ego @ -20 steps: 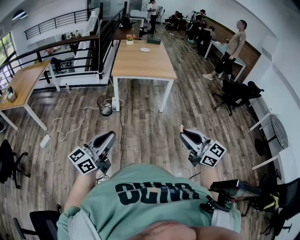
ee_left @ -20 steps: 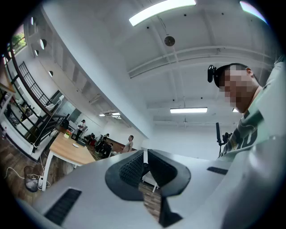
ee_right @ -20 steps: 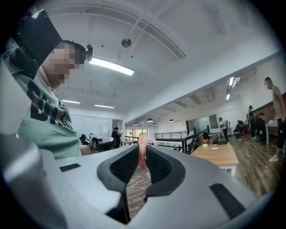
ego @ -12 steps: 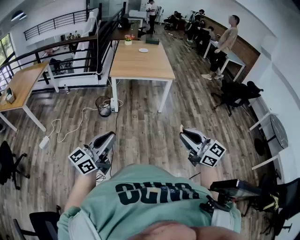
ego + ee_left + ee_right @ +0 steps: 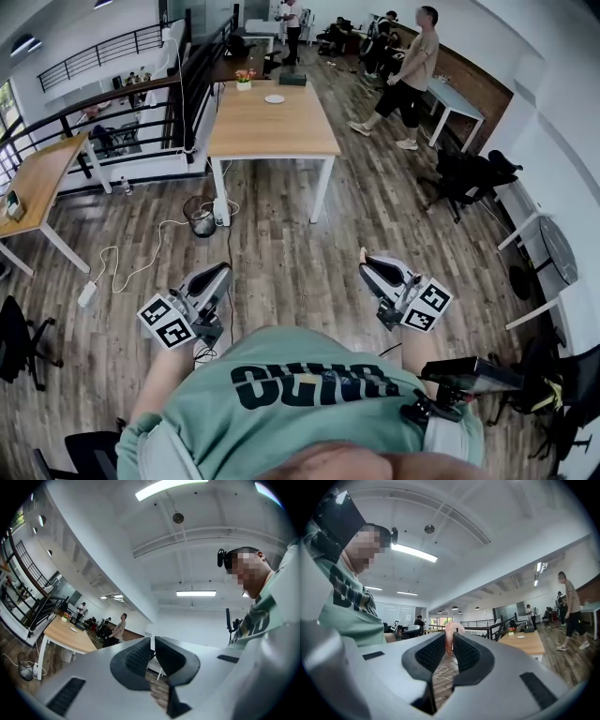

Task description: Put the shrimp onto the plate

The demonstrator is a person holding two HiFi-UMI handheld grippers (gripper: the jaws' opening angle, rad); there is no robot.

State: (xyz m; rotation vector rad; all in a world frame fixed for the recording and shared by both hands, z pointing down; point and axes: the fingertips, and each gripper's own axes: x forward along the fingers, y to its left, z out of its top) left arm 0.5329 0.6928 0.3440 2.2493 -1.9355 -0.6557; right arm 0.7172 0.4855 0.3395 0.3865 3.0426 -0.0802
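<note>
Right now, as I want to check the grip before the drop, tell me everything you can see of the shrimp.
The shrimp is pale pink, glossy and curled into an arch; it looks like plastic or rubber. It stands upright, pinched between the black ribbed fingers of the right gripper, with its curved top poking above them. Only those fingers touch it, and its lower part is hidden between them.
</note>
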